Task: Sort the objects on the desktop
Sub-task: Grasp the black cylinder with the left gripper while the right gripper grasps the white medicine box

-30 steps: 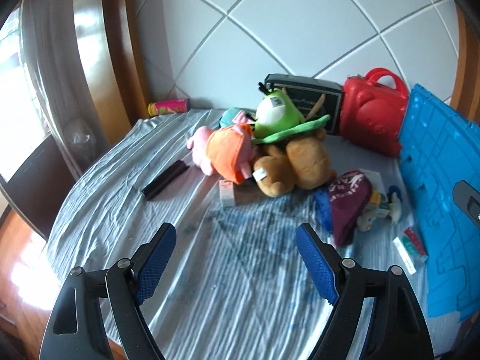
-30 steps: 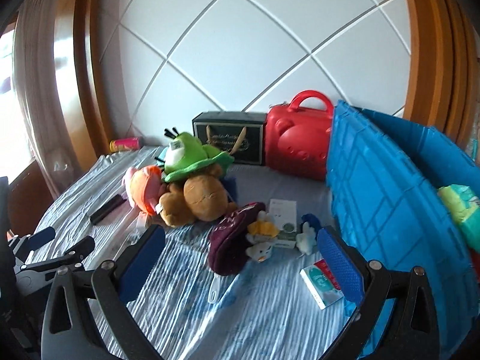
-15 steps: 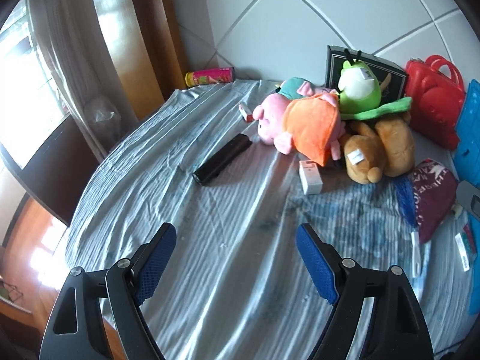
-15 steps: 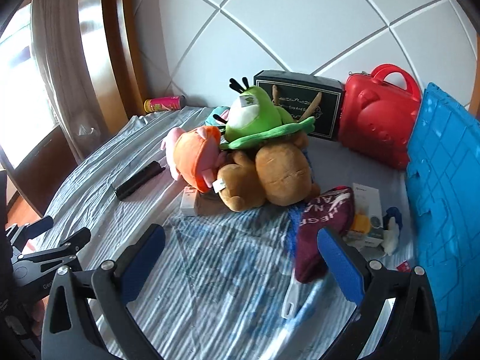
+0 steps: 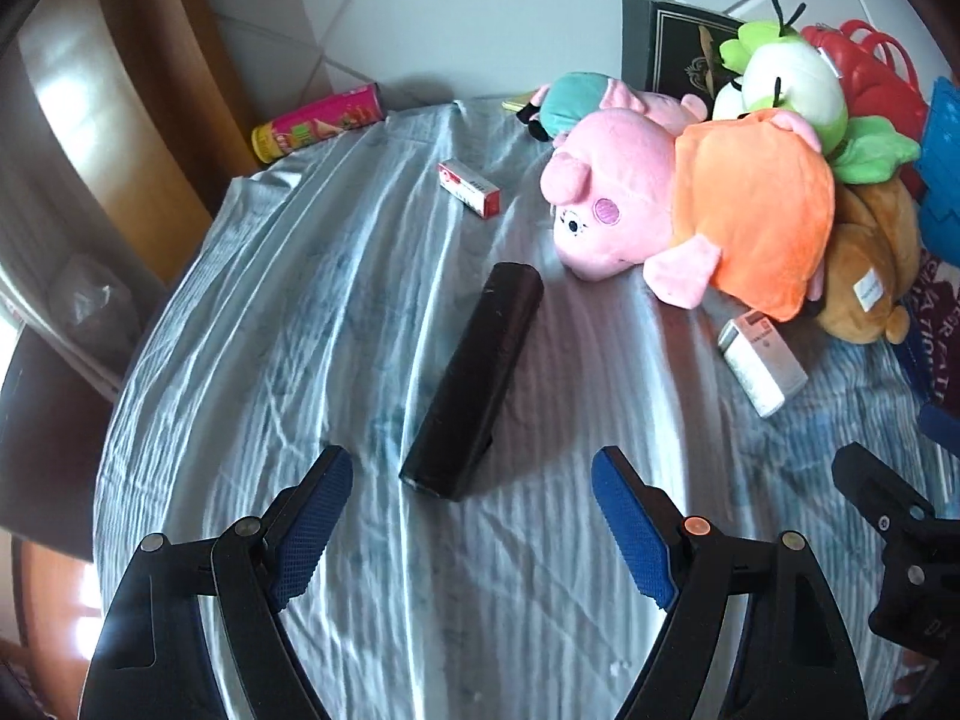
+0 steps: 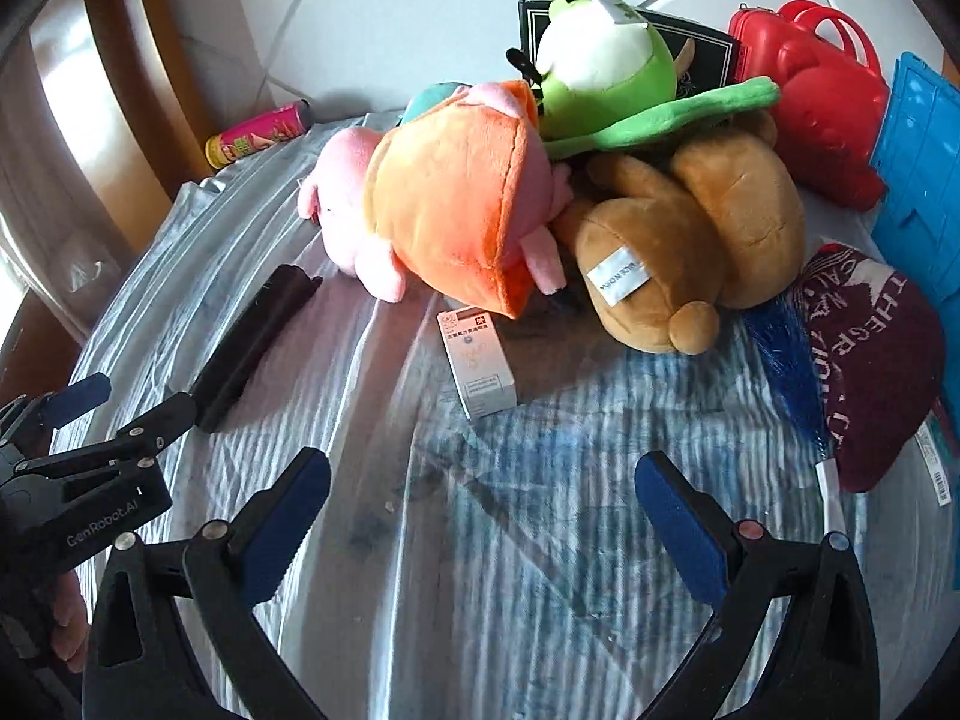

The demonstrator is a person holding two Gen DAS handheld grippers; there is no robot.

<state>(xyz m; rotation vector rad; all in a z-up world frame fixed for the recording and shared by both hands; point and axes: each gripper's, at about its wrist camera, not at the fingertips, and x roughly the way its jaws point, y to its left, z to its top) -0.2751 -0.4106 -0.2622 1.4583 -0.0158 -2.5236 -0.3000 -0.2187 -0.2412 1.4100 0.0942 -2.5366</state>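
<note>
A long black case (image 5: pixel 474 381) lies on the striped cloth just ahead of my open left gripper (image 5: pixel 471 495), its near end between the fingertip lines. In the right wrist view the same black case (image 6: pixel 255 336) sits left, with the left gripper (image 6: pixel 90 420) at its near end. My right gripper (image 6: pixel 480 504) is open and empty, a white medicine box (image 6: pixel 478 361) lying ahead of it. A pile of plush toys holds a pink pig in orange (image 5: pixel 678 210), a green bug (image 6: pixel 606 66) and a brown bear (image 6: pixel 690 252).
A small red-and-white box (image 5: pixel 469 187) and a pink snack can (image 5: pixel 318 123) lie at the far left. A dark maroon cap (image 6: pixel 870 372), a red plastic case (image 6: pixel 822 102), a black gift box (image 5: pixel 672 48) and a blue crate wall (image 6: pixel 918 168) stand at the right.
Both grippers have moved forward and left toward the table's objects. The black case is now close in front of the left gripper; the white box is nearer the right one.
</note>
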